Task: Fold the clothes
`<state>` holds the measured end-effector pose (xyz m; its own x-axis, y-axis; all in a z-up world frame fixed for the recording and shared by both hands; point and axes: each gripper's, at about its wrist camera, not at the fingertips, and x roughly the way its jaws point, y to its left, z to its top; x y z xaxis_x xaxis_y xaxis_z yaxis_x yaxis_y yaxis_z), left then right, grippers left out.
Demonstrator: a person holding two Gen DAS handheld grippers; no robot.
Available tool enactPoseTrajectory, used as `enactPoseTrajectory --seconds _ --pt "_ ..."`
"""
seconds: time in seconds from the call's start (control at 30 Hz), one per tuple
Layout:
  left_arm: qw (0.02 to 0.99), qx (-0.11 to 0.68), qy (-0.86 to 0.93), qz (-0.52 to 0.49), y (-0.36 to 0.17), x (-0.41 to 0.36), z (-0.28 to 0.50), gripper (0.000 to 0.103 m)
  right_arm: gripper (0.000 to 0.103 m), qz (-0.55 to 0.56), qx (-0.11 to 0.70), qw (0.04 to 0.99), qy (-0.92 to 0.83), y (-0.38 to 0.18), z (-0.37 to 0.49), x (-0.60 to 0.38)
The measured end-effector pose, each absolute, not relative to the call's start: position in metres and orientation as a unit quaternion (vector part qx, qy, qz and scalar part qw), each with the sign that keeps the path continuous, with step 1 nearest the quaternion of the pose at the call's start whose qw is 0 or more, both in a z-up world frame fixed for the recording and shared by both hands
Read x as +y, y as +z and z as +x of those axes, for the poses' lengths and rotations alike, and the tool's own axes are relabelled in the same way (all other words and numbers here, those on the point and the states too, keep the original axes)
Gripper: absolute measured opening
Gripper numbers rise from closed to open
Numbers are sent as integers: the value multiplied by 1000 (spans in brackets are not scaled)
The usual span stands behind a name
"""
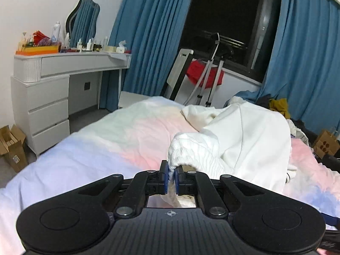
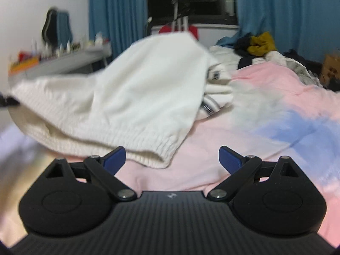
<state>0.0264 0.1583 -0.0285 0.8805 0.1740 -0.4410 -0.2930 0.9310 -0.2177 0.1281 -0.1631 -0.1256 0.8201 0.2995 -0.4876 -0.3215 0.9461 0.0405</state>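
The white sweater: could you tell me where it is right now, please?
The white sweater lies on the pastel bedspread, right of centre in the left wrist view, its ribbed hem pinched in the left gripper.

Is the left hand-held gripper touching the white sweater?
Touching. In the left wrist view, the left hand-held gripper is closed on the ribbed edge of the white sweater, with fabric pinched between its blue pads.

Your sweater (image 1: 244,131) was white knit, crumpled in a loose heap on the bed (image 1: 95,148). Its ribbed hem (image 1: 187,148) was lifted off the cover at one corner, and the rest sagged back onto the bedding. From your right side, the ribbed edge (image 2: 148,150) drooped to the pink cover, with a striped trim showing underneath.
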Motion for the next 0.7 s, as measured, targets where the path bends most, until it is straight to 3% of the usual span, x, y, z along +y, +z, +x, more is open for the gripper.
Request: enactPoseTrajectory --seconds 0.2,0.3,0.47,0.53,0.57,0.7 --pt "949 236 130 -163 -43 167 32 11 95 -60 275 947 155 -153 147 -150" --pt "947 243 132 -166 -46 164 50 12 77 -16 280 948 153 -157 157 -156" --pt "949 247 133 -142 -50 158 48 13 68 0 258 954 152 -161 178 -152" --pt "950 248 133 -134 -52 153 51 14 48 -37 216 963 159 -156 172 -141" --pt "950 249 134 -130 -52 151 52 14 44 -63 198 965 159 -154 167 -134" --pt "952 251 135 -115 -55 143 54 14 38 -121 167 966 156 -151 157 -117"
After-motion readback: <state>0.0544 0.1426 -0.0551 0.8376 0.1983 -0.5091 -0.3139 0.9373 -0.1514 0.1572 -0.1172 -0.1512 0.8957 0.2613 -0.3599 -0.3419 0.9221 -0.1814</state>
